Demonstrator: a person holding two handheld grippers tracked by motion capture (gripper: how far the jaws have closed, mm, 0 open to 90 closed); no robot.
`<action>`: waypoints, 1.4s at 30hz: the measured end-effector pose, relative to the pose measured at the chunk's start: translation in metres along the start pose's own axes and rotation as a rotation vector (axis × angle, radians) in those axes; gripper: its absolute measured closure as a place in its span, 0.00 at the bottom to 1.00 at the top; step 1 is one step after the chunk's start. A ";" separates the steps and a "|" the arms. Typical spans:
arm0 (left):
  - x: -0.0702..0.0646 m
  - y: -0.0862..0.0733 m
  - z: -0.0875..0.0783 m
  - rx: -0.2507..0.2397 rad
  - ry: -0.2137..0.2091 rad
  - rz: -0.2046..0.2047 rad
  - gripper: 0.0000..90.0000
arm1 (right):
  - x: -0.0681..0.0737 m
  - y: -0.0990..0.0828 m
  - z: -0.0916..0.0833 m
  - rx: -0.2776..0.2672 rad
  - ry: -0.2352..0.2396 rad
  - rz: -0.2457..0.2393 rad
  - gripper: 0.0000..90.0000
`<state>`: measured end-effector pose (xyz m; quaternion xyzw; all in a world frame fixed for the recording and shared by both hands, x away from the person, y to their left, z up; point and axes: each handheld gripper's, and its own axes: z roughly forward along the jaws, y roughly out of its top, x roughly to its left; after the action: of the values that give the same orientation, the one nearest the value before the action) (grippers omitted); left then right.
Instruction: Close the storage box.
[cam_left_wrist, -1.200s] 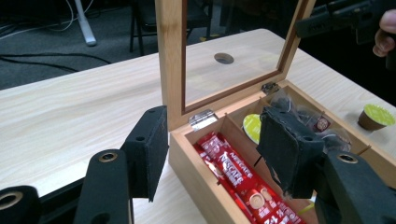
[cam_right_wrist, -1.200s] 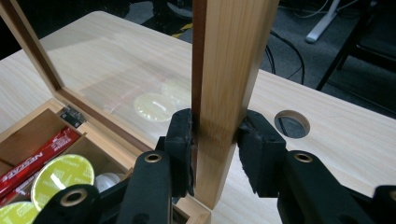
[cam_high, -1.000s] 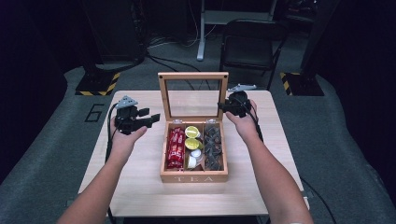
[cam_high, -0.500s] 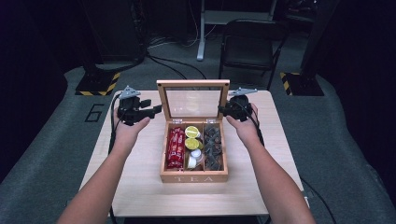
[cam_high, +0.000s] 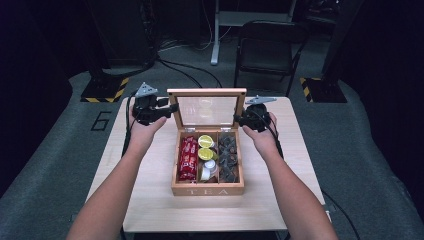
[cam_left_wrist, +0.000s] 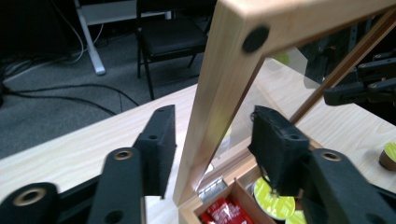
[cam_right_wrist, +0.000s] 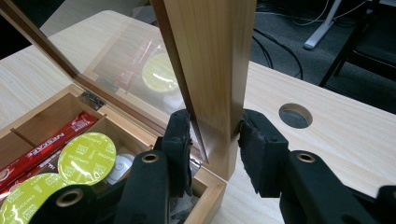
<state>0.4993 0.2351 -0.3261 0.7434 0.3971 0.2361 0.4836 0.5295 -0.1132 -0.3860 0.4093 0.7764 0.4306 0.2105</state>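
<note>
A wooden tea box (cam_high: 207, 191) stands open mid-table, its glass-paned lid (cam_high: 206, 92) upright. Inside lie red packets (cam_high: 188, 159), yellow-green capsules (cam_high: 205, 141) and dark items (cam_high: 227, 155). My left gripper (cam_high: 170, 107) straddles the lid's left frame post (cam_left_wrist: 210, 116). Its jaws have just been closing, and a narrow gap still shows on each side of the wood, so the left gripper (cam_left_wrist: 212, 144) is open. My right gripper (cam_high: 239, 119) is at the lid's right edge. In the right gripper view, the right gripper (cam_right_wrist: 215, 140) is shut on the lid's right frame post (cam_right_wrist: 215, 70).
The light wooden table (cam_high: 150, 200) has bare room left, right and in front of the box. A round cable hole (cam_right_wrist: 295, 115) is in the tabletop near the right gripper. A black chair (cam_high: 267, 47) stands behind the table.
My left gripper moved away from me and up, from beside the box to the lid's left edge, and its jaws narrowed around the frame. The right gripper and the lid stayed put.
</note>
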 end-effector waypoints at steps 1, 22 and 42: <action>-0.001 0.001 0.001 -0.002 0.001 -0.005 0.62 | 0.000 0.000 0.000 0.001 0.001 -0.003 0.71; -0.002 -0.003 -0.007 0.015 -0.028 0.034 0.70 | 0.000 -0.004 -0.021 -0.034 -0.020 0.001 0.65; -0.022 -0.013 -0.043 -0.019 -0.050 0.073 0.69 | 0.027 -0.001 -0.065 -0.095 0.025 -0.088 0.62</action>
<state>0.4505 0.2422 -0.3190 0.7585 0.3551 0.2387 0.4916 0.4689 -0.1235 -0.3509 0.3590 0.7749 0.4623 0.2385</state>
